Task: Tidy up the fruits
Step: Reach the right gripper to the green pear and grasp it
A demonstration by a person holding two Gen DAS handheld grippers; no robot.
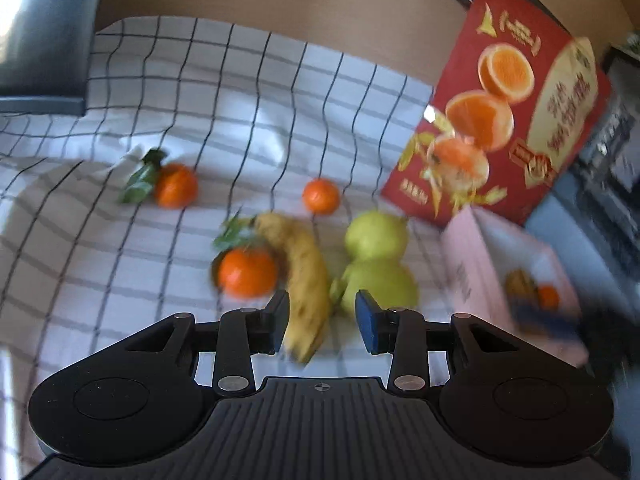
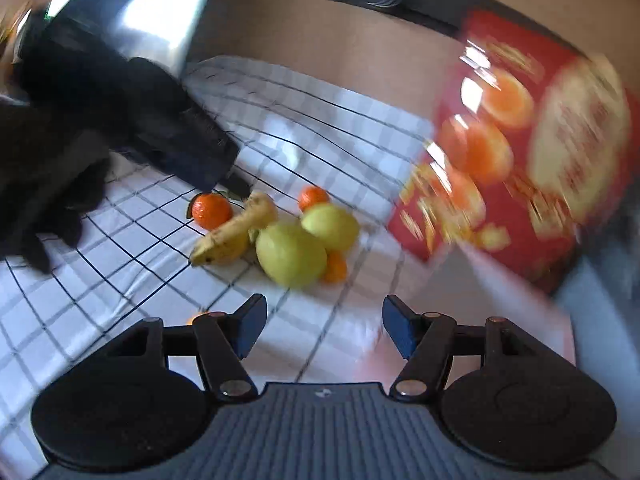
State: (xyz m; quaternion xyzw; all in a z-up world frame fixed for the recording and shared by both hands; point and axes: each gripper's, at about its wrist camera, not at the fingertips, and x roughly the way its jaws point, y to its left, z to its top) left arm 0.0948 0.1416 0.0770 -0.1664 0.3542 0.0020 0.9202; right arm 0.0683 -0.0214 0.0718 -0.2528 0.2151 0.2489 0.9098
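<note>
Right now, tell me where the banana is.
In the left wrist view the banana lies on the checked cloth just ahead of the left gripper, between a leafy mandarin on its left and two green pears on its right.

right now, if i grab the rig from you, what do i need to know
Left tool: open, empty, hovering over the banana.
Right tool: open, empty, above the checked cloth.
On the cloth: banana, two green pears, several tangerines.
Done: the pink box beside the red orange carton seems to hold some fruit already.
Left: all fruit on the cloth.
</note>
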